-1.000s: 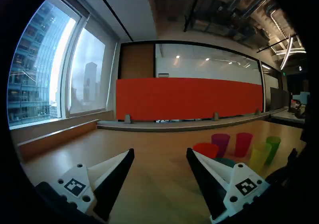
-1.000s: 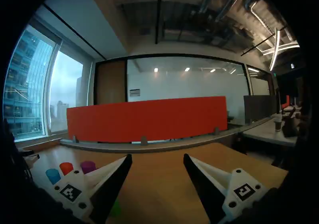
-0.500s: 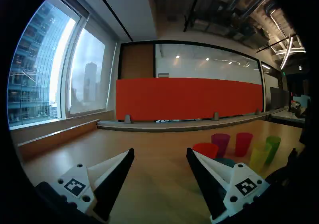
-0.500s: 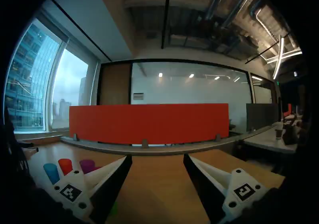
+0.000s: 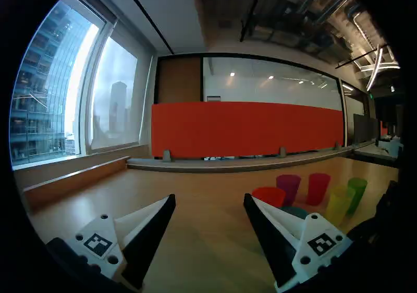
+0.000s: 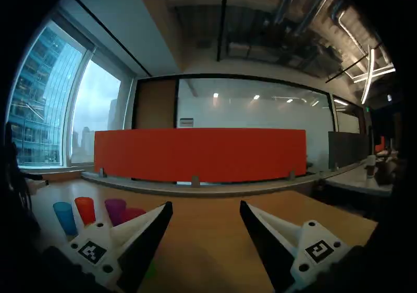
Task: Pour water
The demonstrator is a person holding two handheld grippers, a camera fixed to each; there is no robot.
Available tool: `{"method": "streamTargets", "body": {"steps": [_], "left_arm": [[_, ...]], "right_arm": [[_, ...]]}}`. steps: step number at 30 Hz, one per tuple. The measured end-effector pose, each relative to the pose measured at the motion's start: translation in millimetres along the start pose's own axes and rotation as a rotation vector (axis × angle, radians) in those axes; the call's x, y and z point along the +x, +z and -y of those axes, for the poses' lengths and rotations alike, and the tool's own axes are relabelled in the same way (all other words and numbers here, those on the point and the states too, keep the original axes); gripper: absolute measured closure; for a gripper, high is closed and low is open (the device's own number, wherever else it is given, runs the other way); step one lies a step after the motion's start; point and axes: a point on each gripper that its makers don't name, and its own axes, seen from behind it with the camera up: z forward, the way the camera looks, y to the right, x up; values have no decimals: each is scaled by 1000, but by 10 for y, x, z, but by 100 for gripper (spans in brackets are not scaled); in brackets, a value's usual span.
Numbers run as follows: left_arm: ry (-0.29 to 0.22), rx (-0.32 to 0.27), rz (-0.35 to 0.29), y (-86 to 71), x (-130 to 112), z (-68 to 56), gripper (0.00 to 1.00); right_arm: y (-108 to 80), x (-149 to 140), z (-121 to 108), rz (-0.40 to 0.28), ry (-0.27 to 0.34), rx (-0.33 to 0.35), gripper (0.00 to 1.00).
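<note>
Shifting since a second ago, my right gripper is now showing the cups taller and higher in its view, and a pink cup is coming into sight beside the purple one; my left gripper is holding just where it was. Both grippers are pointing level and forward over the wooden table, hovering above it, toward the red partition. Each one's fingers are standing spread wide, with only bare tabletop showing between them, so neither is pinching anything. In the left gripper view the cups are standing upright in a cluster on the table, beyond and to the right of the right finger: red nearest, purple and pink behind it, yellow-green and green farther right, and a teal one peeking out behind the finger. In the right gripper view a blue cup, a red one, the purple and the pink are lining up to the left of the left finger. Each finger is carrying a square black-and-white marker, a pattern and no words. A small sign is hanging on the far glass wall, too small for me to read.
</note>
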Motion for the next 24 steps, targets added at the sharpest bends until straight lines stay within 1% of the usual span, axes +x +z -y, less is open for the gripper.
{"method": "streamTargets", "body": {"steps": [5, 11, 17, 24], "left_arm": [[0, 0, 0, 3, -1, 2, 3], [0, 0, 0, 3, 0, -1, 3], [0, 0, 0, 5, 2, -5, 3], [0, 0, 0, 7, 3, -5, 3]], "right_arm": [[34, -121, -125, 17, 31, -23, 0], [49, -229, -252, 35, 37, -39, 0], [53, -275, -281, 41, 46, -40, 0], [85, -327, -269, 47, 28, -39, 0]]}}
